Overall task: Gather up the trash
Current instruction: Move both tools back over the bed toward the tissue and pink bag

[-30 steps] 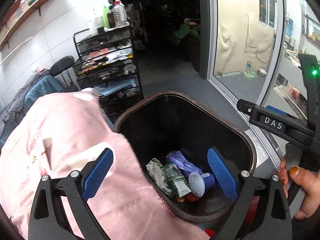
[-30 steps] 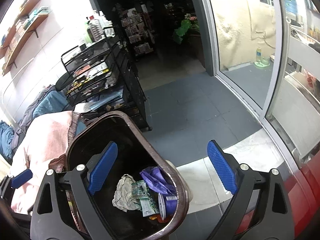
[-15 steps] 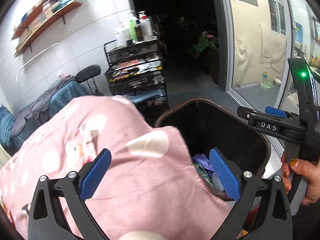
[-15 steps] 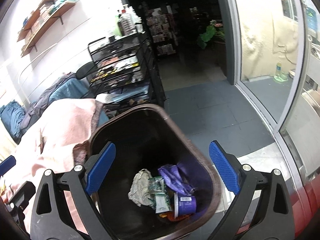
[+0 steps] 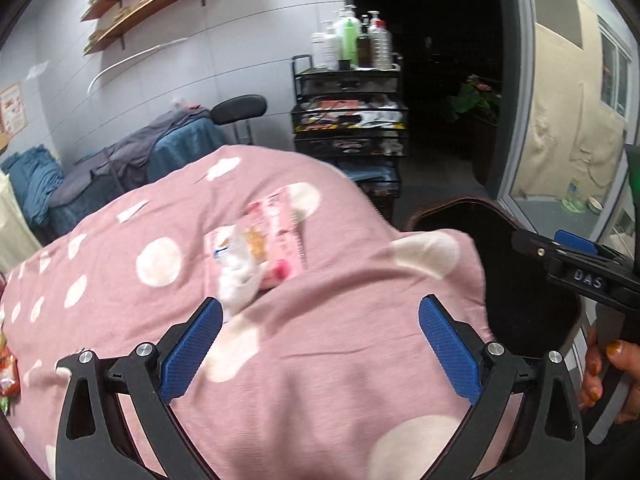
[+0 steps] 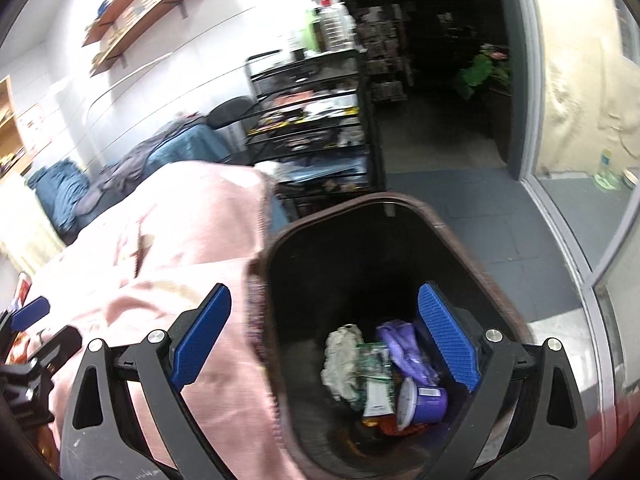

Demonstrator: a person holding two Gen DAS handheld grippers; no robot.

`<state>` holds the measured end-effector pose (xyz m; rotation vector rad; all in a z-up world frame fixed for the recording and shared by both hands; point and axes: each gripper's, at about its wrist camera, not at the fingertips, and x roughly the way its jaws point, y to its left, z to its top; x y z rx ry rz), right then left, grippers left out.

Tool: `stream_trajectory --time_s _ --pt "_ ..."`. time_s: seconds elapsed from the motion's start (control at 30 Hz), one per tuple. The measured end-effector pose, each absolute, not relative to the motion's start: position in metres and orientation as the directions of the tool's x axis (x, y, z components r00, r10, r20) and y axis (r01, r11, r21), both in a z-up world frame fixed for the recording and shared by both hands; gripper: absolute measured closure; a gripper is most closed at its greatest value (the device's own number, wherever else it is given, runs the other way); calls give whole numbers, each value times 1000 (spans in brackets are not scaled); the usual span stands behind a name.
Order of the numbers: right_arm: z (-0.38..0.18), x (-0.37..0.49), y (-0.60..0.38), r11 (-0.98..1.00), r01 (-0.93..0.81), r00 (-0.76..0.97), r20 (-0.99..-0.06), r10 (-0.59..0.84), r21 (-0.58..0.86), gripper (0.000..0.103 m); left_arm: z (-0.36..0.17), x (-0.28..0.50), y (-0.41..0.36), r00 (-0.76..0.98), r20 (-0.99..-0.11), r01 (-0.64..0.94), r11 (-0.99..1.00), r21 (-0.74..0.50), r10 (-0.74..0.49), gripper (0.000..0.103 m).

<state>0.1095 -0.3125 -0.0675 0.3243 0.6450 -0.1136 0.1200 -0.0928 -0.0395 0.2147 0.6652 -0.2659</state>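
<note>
A dark brown trash bin [image 6: 404, 204] stands beside a table under a pink polka-dot cloth [image 5: 320, 360]. In the bin lie a crumpled tissue [image 6: 342, 360], a green packet [image 6: 374, 364], purple plastic [image 6: 404, 346] and a purple cup [image 6: 424, 404]. My right gripper [image 6: 324, 348] is open and empty over the bin. My left gripper [image 5: 320, 348] is open and empty over the cloth. Ahead of it lie a pink wrapper [image 5: 276, 236] and a white crumpled tissue [image 5: 240, 280]. The bin's rim [image 5: 460, 206] shows at right.
A black wire rack [image 5: 348, 120] with bottles on top stands behind the table. A chair with blue and grey clothes [image 5: 168, 152] is at left. Glass doors [image 6: 572, 120] are at right. Colourful wrappers [image 5: 8, 376] lie at the cloth's left edge.
My left gripper has swung left from the bin to over the pink cloth, bringing the wrapper and tissue into view. My right gripper stays over the bin, shifted slightly.
</note>
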Motion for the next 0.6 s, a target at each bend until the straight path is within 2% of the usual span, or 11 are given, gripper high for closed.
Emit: stream_trajectory --time_s 0.4,0.6 --pt "-57 142 -235 978 -23 768 -623 149 206 9 -48 140 -18 752 -655 150 987 62 -73 6" --pt "-55 166 -204 976 -111 720 -662 209 187 9 -51 150 11 736 -673 103 995 2 -75 6"
